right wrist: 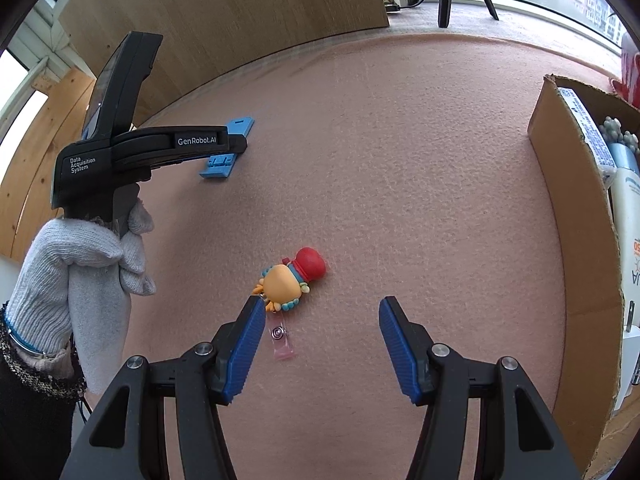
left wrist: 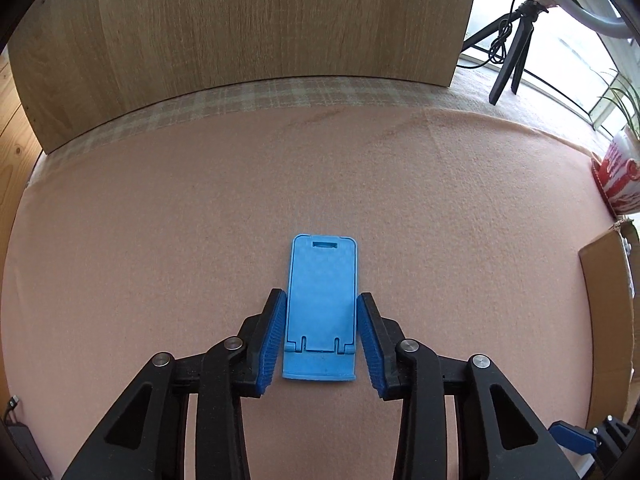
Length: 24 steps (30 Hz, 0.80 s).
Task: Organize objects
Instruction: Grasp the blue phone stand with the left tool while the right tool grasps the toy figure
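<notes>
A blue folding phone stand (left wrist: 320,280) lies flat on the pink felt table cover (left wrist: 160,240). My left gripper (left wrist: 322,294) straddles it, and its blue pads touch the stand's two long edges. In the right wrist view the same stand (right wrist: 240,125) shows under the left gripper (right wrist: 240,144), held by a hand in a grey glove (right wrist: 80,264). My right gripper (right wrist: 320,300) stands open just above the cover. A small orange and red cartoon badge reel (right wrist: 294,276) with a clear strap (right wrist: 282,344) lies just ahead of its left finger, untouched.
An open cardboard box (right wrist: 568,240) stands at the right with a white bottle (right wrist: 628,216) and other items inside. A wooden panel (left wrist: 260,28) rises at the back. A black tripod (left wrist: 512,60) and a red and white mug (left wrist: 616,176) stand at the far right.
</notes>
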### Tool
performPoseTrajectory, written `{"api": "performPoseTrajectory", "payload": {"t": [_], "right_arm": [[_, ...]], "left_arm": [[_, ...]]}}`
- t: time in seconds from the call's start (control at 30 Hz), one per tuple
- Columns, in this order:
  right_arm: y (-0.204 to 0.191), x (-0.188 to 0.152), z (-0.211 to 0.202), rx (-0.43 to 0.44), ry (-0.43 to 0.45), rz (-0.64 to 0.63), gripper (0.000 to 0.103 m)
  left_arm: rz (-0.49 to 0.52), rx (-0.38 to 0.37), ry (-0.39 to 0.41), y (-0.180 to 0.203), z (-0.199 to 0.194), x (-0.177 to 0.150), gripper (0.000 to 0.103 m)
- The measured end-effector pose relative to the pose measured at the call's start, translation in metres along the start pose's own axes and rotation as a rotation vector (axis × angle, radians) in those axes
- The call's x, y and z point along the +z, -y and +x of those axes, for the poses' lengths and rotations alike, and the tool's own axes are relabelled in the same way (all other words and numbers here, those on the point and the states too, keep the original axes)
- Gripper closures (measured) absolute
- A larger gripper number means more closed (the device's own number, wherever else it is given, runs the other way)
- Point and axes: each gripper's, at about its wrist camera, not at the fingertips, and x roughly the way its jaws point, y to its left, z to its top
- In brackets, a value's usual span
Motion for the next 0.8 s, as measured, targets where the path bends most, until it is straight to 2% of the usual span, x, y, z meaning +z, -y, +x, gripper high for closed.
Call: {"api": "performPoseTrajectory", "payload": {"t": [0.2, 0.43, 0.63, 0.8], "right_arm": [[-0.002, 0.003, 0.006, -0.004, -0.005, -0.029, 0.048], [-0.011, 0.006, 0.022, -0.016, -0.029, -0.093, 0.048], [-0.027, 0.011, 0.032, -0.068, -0.020, -0.189, 0.048], [-0.044, 0.007, 0.037, -0.118, -0.022, -0.294, 0.048]], "left_arm": [[-0.020, -0.024, 0.007, -0.007, -0.024, -0.051, 0.064], [-0.101, -0.055, 0.023, -0.022, -0.054, -0.115, 0.064], [-0.123, -0.037, 0.034, -0.018, -0.066, -0.143, 0.064], [-0.142, -0.042, 0.036, -0.017, -0.068, -0.151, 0.064]]}}
